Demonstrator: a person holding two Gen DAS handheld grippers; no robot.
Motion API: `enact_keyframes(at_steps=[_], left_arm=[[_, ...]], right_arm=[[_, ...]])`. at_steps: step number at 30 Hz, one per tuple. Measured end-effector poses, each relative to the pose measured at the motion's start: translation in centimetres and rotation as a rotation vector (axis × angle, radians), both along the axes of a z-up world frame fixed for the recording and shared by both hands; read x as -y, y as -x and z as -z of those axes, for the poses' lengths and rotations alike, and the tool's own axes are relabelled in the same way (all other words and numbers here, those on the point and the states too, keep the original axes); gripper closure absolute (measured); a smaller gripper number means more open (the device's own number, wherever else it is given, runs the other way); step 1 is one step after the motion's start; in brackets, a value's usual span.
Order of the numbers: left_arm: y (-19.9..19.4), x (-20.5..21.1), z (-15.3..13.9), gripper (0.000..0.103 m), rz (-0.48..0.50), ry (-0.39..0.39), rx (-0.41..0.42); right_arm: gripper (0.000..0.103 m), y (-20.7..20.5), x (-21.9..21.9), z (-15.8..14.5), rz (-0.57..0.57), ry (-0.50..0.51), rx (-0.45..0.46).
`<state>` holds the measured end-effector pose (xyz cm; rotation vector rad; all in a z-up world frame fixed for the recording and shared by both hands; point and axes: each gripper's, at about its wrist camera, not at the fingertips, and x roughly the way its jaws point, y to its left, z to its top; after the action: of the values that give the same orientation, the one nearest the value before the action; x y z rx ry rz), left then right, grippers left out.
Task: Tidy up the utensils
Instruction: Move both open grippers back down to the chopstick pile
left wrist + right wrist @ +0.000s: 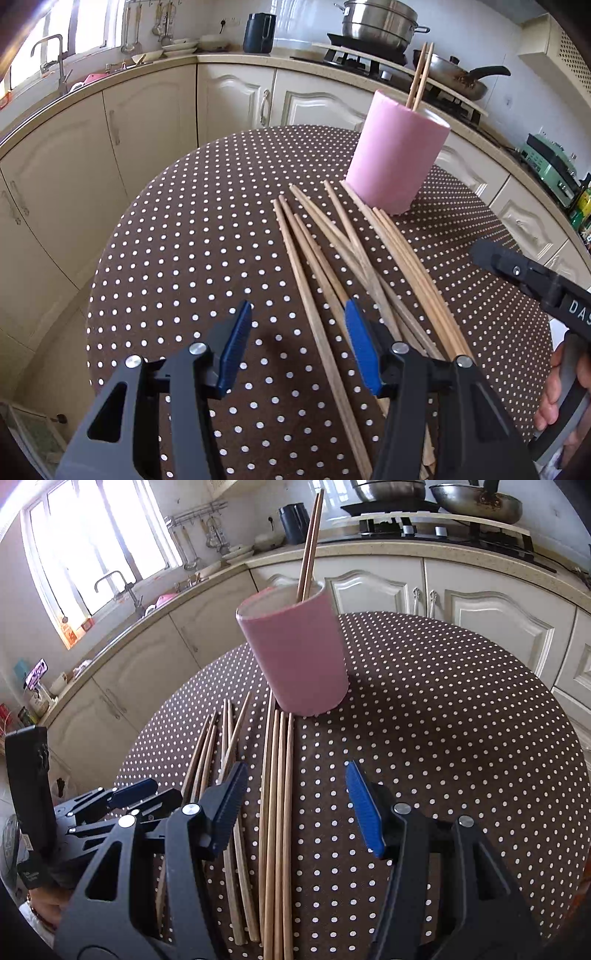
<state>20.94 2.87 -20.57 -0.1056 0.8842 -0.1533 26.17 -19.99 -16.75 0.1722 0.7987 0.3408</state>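
Kitchen counters ring a polka-dot table (pixel 184 240). Both the left gripper (pixel 297 347) and right gripper (pixel 295 808) hover half-open, holding nothing. Loose wooden chopsticks (pixel 332 258) lie just before the pink holder (pixel 399 155): light, stiff, likely slippery, best pinched mid-length.

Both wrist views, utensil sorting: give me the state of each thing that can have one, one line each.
Left tongs: open, empty, above the loose chopsticks.
Right tongs: open, empty, above the loose chopsticks.
Pink cup: upright on the table, two chopsticks inside.
Chopsticks in cup: standing, leaning on the rim.
Loose chopsticks: lying flat on the table, some crossed, not yet sorted.
Table: covered with a dotted brown cloth.
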Motion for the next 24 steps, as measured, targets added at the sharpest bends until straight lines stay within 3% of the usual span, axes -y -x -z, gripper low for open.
enact_keyframes(at_steps=[5,8,10,19,21,22,24], left_arm=[[-0.8,0.4,0.4,0.051,0.000,-0.032,-0.008],[-1.3,1.0,0.4,0.051,0.011,-0.085,-0.004],[-1.6,0.8,0.4,0.051,0.013,-0.081,-0.006],[-2.3,0.5,0.3,0.052,0.051,-0.081,-0.018],[-2.3,0.4,0.4,0.057,0.051,-0.095,-0.026],[-2.4,0.5,0.3,0.065,0.048,-0.123,-0.027],[-2.5,0.7,0.4,0.067,0.054,-0.161,-0.026]], right_arm=[[0.048,-1.1,-0.2,1.0,-0.029,0.009,-0.043],[0.061,-1.9,-0.5,1.6,-0.057,0.008,-0.070],[0.068,-2.5,-0.7,2.0,-0.072,0.018,-0.095],[0.071,-3.8,-1.9,2.8,-0.114,0.084,-0.133],[0.071,-4.1,-2.1,2.8,-0.120,0.102,-0.140],[0.072,-4.2,-2.3,2.8,-0.122,0.109,-0.143],[0.073,-4.5,-2.5,2.7,-0.130,0.127,-0.151]])
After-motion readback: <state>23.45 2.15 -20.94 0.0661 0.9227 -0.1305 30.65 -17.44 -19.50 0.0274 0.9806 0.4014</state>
